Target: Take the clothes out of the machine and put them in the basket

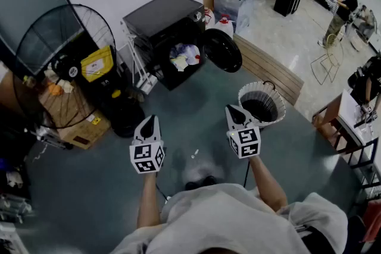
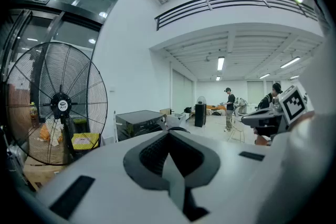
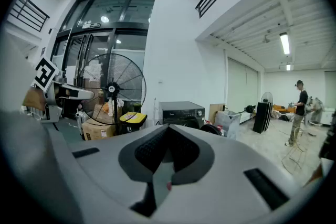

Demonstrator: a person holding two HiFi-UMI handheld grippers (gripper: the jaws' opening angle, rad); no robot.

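Note:
The black washing machine (image 1: 165, 19) stands ahead on the grey floor with its round door (image 1: 222, 50) swung open to the right. Light-coloured clothes (image 1: 185, 56) lie in its drum. A white slatted basket (image 1: 262, 104) with a dark inside stands at the right, just beyond my right gripper (image 1: 233, 110). My left gripper (image 1: 150, 121) is held beside it, level with it. Both are well short of the machine, shut, with nothing in them. The machine (image 2: 137, 121) shows small past my left gripper (image 2: 169, 132) and again as the machine (image 3: 181, 112) past my right gripper (image 3: 168, 127).
A big floor fan (image 1: 64, 47) stands left of the machine, with a yellow-lidded bin (image 1: 97, 62) and a cardboard box (image 1: 84, 129) near it. A wooden bench (image 1: 269, 70) lies behind the basket. A clear plastic crate (image 1: 234, 2) sits beyond. A person (image 1: 341, 13) stands far right.

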